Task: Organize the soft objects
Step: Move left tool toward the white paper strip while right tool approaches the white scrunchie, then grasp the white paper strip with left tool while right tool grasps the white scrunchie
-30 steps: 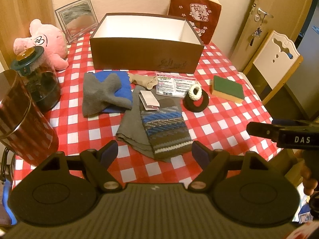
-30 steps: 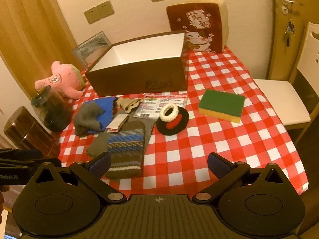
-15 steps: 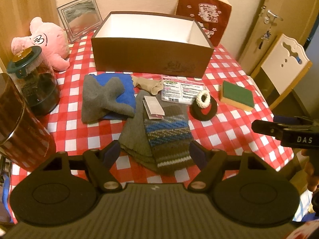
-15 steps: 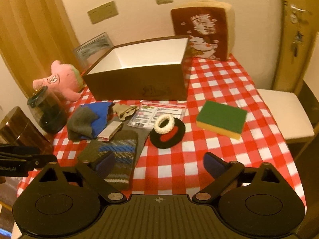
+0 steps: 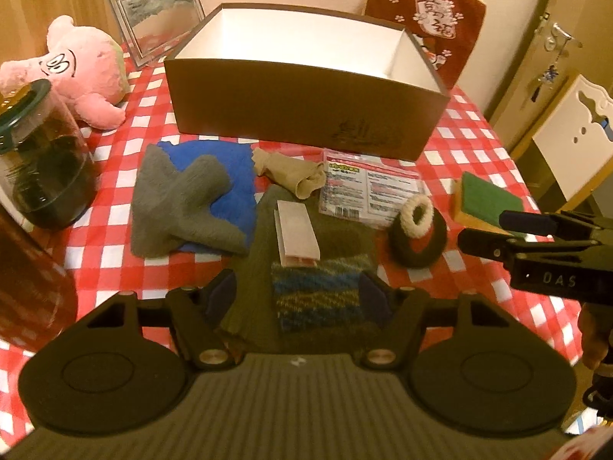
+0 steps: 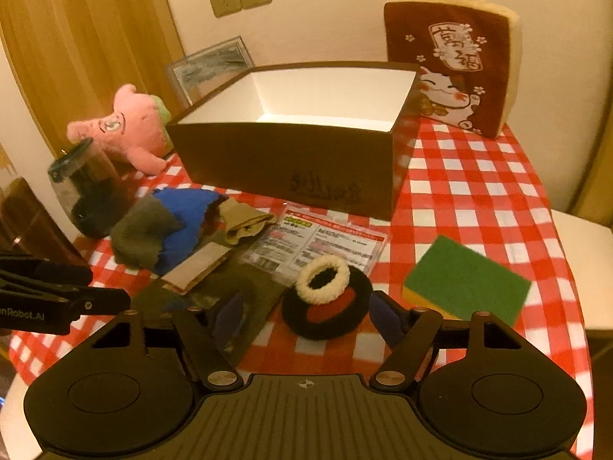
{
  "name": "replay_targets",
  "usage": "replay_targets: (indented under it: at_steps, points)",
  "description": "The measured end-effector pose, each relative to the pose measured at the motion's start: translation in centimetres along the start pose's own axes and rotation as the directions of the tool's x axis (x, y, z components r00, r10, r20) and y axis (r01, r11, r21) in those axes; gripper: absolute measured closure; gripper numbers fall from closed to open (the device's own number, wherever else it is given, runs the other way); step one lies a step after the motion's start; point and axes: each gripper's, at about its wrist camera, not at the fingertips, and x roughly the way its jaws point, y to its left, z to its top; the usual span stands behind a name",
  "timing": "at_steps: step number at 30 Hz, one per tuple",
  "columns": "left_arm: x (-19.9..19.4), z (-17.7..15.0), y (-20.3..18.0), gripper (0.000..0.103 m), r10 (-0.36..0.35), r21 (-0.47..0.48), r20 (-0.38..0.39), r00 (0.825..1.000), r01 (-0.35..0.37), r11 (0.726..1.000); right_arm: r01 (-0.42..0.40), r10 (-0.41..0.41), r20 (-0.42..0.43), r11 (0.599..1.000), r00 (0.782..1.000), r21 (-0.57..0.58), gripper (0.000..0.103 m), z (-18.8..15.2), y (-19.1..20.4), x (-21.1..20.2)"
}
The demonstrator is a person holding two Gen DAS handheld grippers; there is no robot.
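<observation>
My left gripper (image 5: 297, 299) hangs low over a striped knit cloth (image 5: 316, 293) that lies on an olive cloth (image 5: 260, 245). Its jaws are closing, the striped cloth is between them, and the pads are not pressing on it. My right gripper (image 6: 306, 318) is just in front of a round black and red soft piece (image 6: 329, 312) topped by a cream scrunchie (image 6: 323, 280). Its jaws are closing too, with that piece between them, untouched. A brown box (image 5: 306, 115) with a white inside stands open behind. A grey cloth (image 5: 180, 207) lies on a blue one (image 5: 233, 176).
A pink plush (image 5: 88, 76), a glass jar (image 5: 42, 161) and a picture frame (image 5: 157, 34) stand at the left. A beige sock (image 5: 295, 174), a printed packet (image 5: 367, 191), a card (image 5: 297, 232), a green sponge (image 6: 467, 281) and a brown cushion (image 6: 452, 65) are also on the checked tablecloth (image 6: 471, 188).
Both grippers came forward and down toward the table, and their jaws narrowed. The striped cloth now sits between the left fingers, the round black piece between the right ones.
</observation>
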Motion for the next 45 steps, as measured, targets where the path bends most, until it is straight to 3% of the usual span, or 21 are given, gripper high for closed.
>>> replay_targets:
  at_steps: [18, 24, 28, 35, 40, 45]
  points:
    - [4.9, 1.4, 0.3, 0.037, 0.036, -0.019, -0.044, 0.998, -0.037, 0.999, 0.01, -0.019, -0.051, 0.987, 0.999, -0.16, 0.038, 0.7, -0.5, 8.6]
    - [5.4, 1.6, 0.1, 0.037, 0.04, -0.015, -0.05, 0.998, -0.04, 0.999, 0.02, -0.034, -0.075, 0.983, 0.997, -0.183, 0.058, 0.4, -0.5, 9.8]
    - [5.8, 1.8, -0.1, 0.037, 0.035, -0.007, -0.05, 0.998, -0.035, 0.999, 0.022, -0.035, -0.068, 0.982, 0.997, -0.186, 0.083, 0.3, -0.8, 9.7]
    - [7.1, 2.4, -0.5, 0.042, 0.021, 0.011, -0.067, 0.997, -0.021, 1.0, 0.002, -0.004, -0.013, 0.991, 1.0, -0.136, 0.085, 1.3, -1.6, 7.6]
    - [8.8, 2.9, -0.3, 0.053, 0.014, 0.008, -0.105, 0.994, -0.013, 1.0, 0.007, -0.007, 0.003, 0.996, 1.0, -0.093, 0.085, 2.0, -2.4, 6.3]
    - [10.5, 3.5, 0.1, 0.056, 0.011, -0.012, -0.144, 0.99, -0.013, 1.0, 0.016, -0.016, 0.008, 0.998, 1.0, -0.057, 0.085, 2.1, -3.5, 5.4]
